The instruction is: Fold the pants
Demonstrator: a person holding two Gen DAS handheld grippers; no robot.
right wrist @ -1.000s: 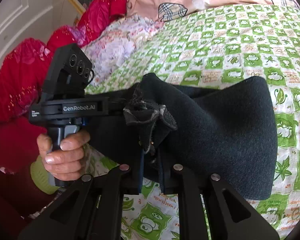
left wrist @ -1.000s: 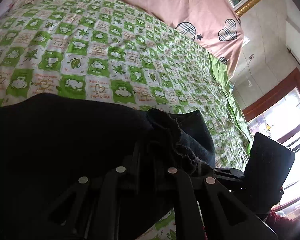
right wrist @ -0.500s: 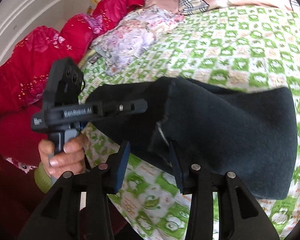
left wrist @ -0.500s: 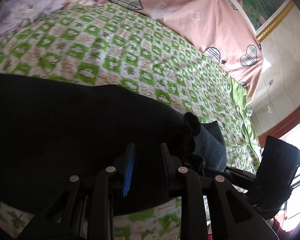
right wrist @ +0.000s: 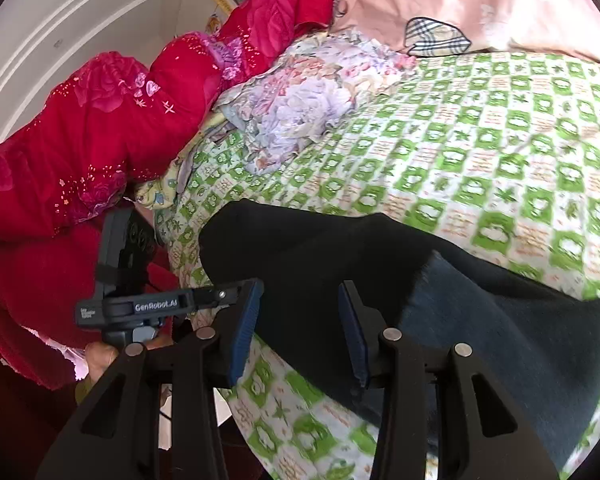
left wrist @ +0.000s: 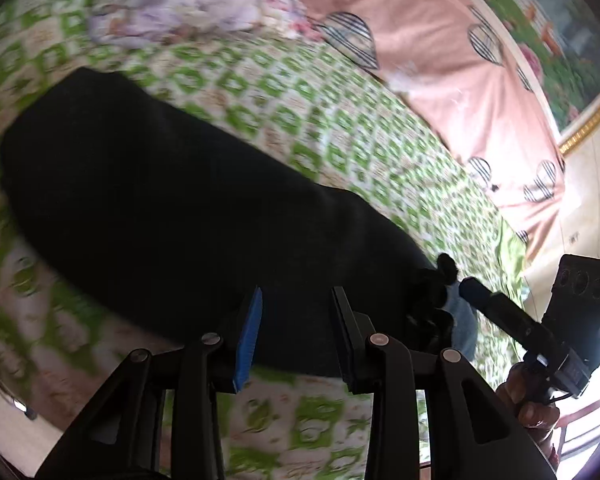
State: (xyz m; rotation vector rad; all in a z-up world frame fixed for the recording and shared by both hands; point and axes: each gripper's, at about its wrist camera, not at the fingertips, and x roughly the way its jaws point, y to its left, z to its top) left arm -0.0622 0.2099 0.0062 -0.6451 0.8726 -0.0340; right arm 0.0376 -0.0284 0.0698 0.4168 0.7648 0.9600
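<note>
The dark pants (left wrist: pixel 188 216) lie folded into a long band on the green checked bedsheet (left wrist: pixel 320 120). In the right wrist view the pants (right wrist: pixel 480 320) run from the bed's near edge off to the right, with a frayed hem edge on top. My left gripper (left wrist: pixel 296 320) is open and empty, just above the near edge of the pants. My right gripper (right wrist: pixel 300 316) is open and empty, over the pants' left end. The right gripper also shows in the left wrist view (left wrist: pixel 470 292), beside the bunched cloth end. The left gripper also shows in the right wrist view (right wrist: pixel 236 292).
A pink pillow (left wrist: pixel 440 60) with heart patches lies at the head of the bed. A crumpled floral cloth (right wrist: pixel 300 108) and a red quilt (right wrist: pixel 120 120) lie at the bed's left side. The bed's near edge (right wrist: pixel 236 392) is just below my grippers.
Both grippers opened and let go of the pants' end, then pulled back. The pants now lie flat on the bed.
</note>
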